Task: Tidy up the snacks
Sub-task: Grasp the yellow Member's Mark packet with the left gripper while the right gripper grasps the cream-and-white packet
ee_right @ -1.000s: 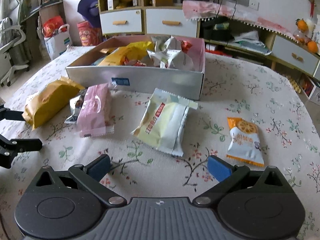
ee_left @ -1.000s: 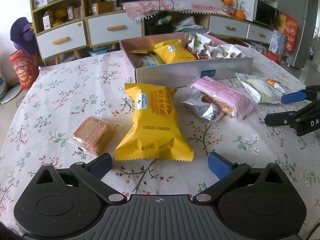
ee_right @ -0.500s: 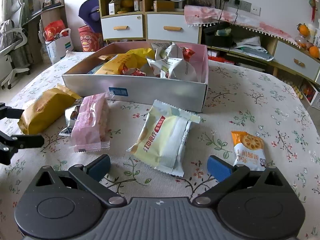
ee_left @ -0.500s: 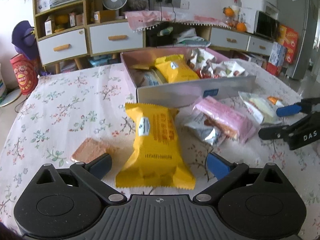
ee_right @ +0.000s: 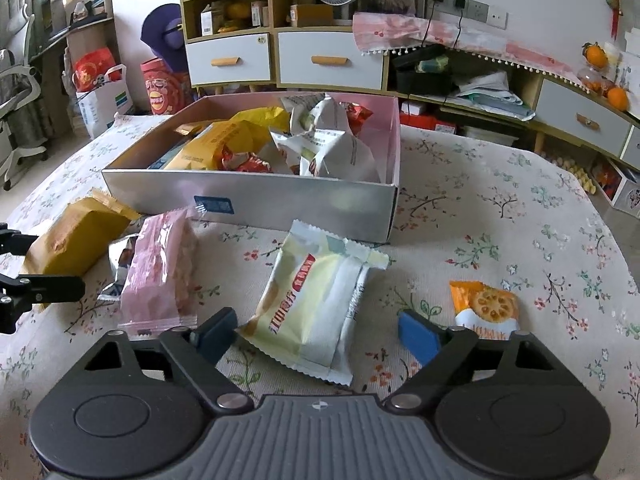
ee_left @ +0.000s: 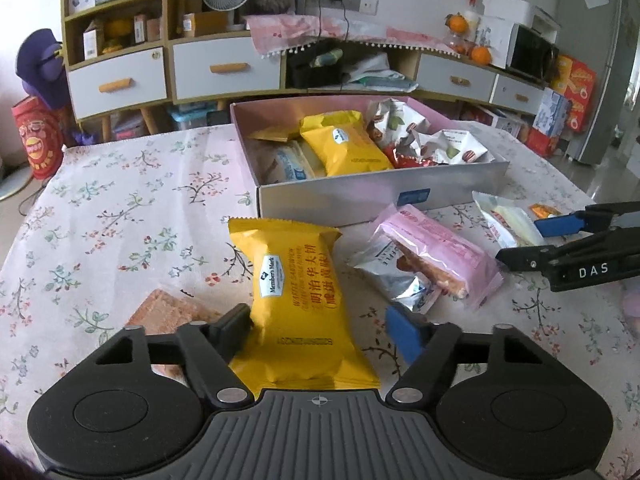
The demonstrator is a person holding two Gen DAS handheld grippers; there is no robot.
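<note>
Both pairs of jaws were spread wide a second ago and are closing now. Our left gripper [ee_left: 320, 330] brackets the yellow waffle packet [ee_left: 298, 304], which lies on the flowered desk [ee_left: 120, 216] just in front of the near wall of the silver box [ee_left: 360, 196]. The left finger sits against the packet's side while the right finger stands a little clear, so we judge the grip not yet made. A clear-wrapped brown cake [ee_left: 168, 314] lies just beside the packet, toward the desk's left edge, and the left finger now covers part of it, which it did not a second ago.

Our right gripper [ee_right: 316, 334] narrows around the pale green packet [ee_right: 316, 304], which lies on the desk in front of the box's right-hand corner. Neither finger presses it yet, as far as we can tell. The small orange cracker packet [ee_right: 486, 304] rests just outside the right finger, toward the desk's right edge.

Between the two packets lie the pink packet [ee_right: 160, 272] and, tucked half under it, a silver packet [ee_left: 396, 280], both untouched.

The box already holds a heap of snacks. With both jaws coming in at once, we read this as the start of a double pick, leaving four packets loose on the desk.
</note>
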